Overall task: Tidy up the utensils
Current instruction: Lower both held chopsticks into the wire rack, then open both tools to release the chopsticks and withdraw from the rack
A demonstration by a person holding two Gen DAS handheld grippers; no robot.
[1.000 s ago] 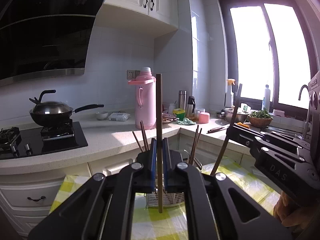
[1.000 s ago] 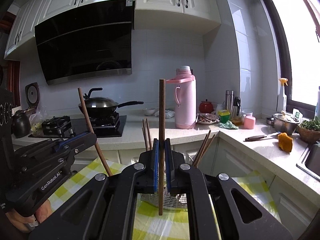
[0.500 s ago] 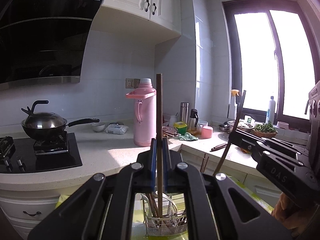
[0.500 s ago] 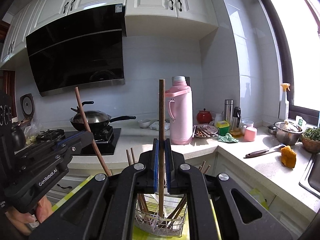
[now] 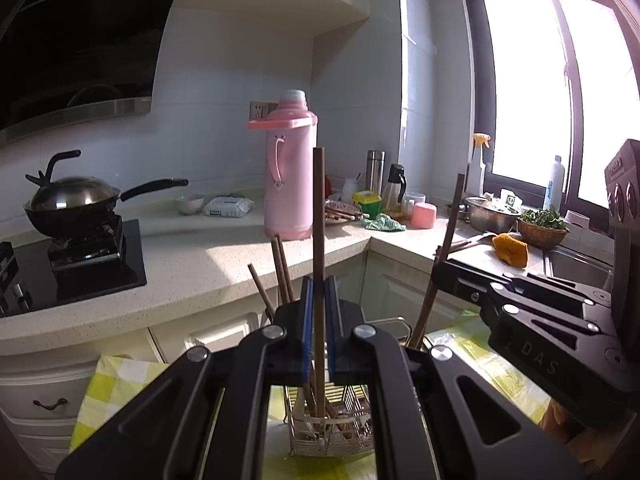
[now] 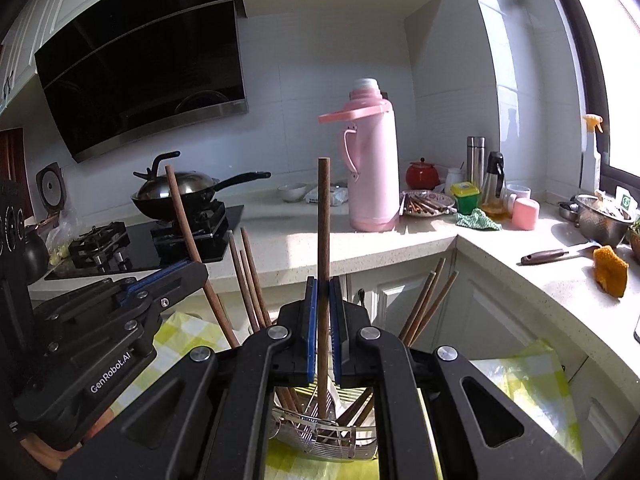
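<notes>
My left gripper (image 5: 319,292) is shut on a brown chopstick (image 5: 319,216) that stands upright, its lower end down inside the wire utensil basket (image 5: 304,446) beneath the fingers. My right gripper (image 6: 323,292) is shut on a second upright chopstick (image 6: 323,220), whose tip also reaches into the basket (image 6: 320,446). Several chopsticks (image 6: 248,280) lean in the basket. Each gripper shows in the other's view: the right gripper (image 5: 442,270) on the right and the left gripper (image 6: 192,270) on the left, with their sticks slanted.
The basket stands on a yellow-checked cloth (image 5: 116,380) in front of the white counter (image 5: 224,264). On the counter are a pink thermos (image 5: 290,184), a wok (image 5: 72,204) on the stove, a plate of chopsticks (image 6: 426,202), a knife (image 6: 552,256) and an orange sponge (image 6: 610,270).
Both grippers have moved forward and slightly down over the basket. The held chopsticks' lower ends, earlier in front of it, now dip inside. Both grips are unchanged.
</notes>
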